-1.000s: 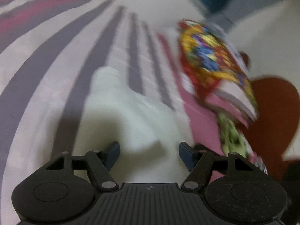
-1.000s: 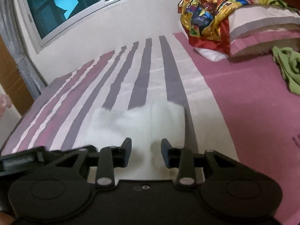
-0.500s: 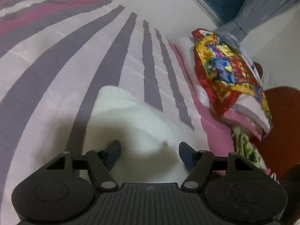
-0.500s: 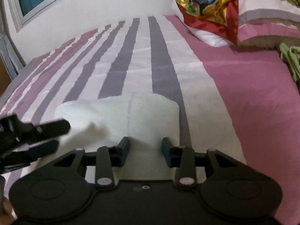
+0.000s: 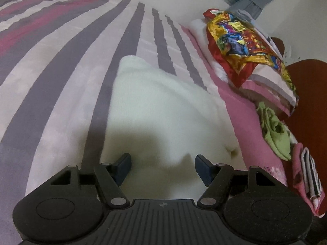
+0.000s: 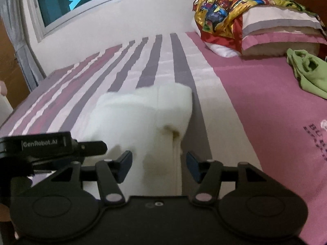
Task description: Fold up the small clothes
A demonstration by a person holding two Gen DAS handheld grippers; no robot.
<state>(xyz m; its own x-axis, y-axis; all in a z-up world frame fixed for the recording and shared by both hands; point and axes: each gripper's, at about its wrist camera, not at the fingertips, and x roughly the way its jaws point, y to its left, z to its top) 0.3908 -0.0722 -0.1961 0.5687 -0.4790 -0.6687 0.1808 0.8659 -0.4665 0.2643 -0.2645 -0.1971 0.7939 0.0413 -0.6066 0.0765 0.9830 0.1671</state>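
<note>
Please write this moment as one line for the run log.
stage: folding | white garment on striped bedsheet | left gripper open, over garment | right gripper open, over garment | green cloth unfolded

Your left gripper [image 5: 162,168] is matte black plastic. Two round discs sit at its outer corners, each with a shallow circular recess. The body between them carries fine parallel ribs and a small round emblem at the top centre. Angled black link arms run forward, each pinned with pale round rivets. The fingertips [image 5: 123,166] are dark blue rectangular pads.

Your right gripper [image 6: 159,165] has the same black discs, link arms, pale rivets and blue pads, but its centre body is smooth, with two small round fittings. Seen side-on from the right wrist camera, the left unit's black housing bears white lettering, "GenRobot.AI".
</note>
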